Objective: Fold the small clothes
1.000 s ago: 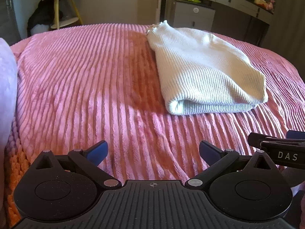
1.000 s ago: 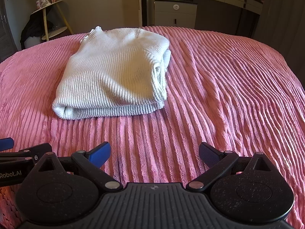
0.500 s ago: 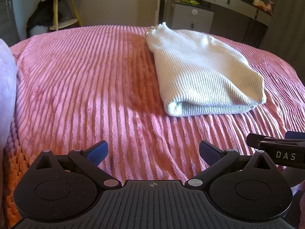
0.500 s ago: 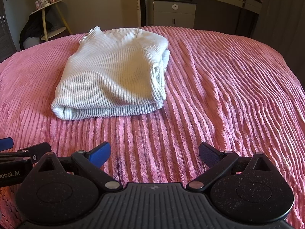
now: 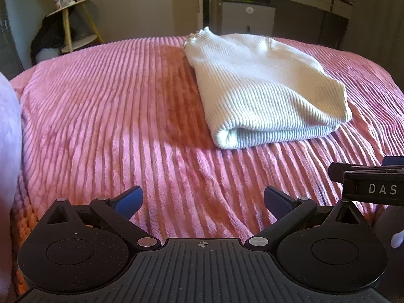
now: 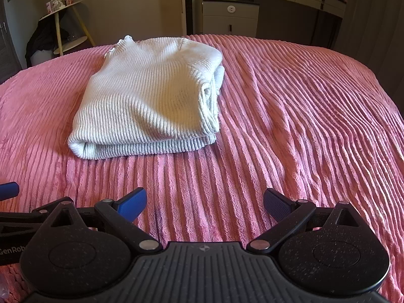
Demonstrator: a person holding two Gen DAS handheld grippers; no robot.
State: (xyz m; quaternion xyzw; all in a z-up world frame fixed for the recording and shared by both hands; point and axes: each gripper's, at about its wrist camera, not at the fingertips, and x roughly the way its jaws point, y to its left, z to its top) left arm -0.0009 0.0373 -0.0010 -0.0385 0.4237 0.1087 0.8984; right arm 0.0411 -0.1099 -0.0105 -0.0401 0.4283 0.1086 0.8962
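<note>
A white ribbed knit sweater (image 5: 265,88) lies folded into a thick rectangle on the pink ribbed bedspread (image 5: 113,101). It also shows in the right wrist view (image 6: 149,98), with its layered edges facing right. My left gripper (image 5: 202,198) is open and empty, low over the bedspread, well short of the sweater and to its left. My right gripper (image 6: 205,202) is open and empty, also short of the sweater and slightly to its right. The right gripper's side pokes into the left wrist view (image 5: 366,181).
A pale purple cloth (image 5: 7,151) sits at the bed's left edge. Beyond the bed stand a small wooden side table (image 5: 73,25) with dark clothing, a grey drawer unit (image 6: 229,17) and a dresser (image 6: 303,5).
Both grippers have drawn back slightly and tilted up, so the sweater sits a little farther off and more of the room shows. The sweater has not moved.
</note>
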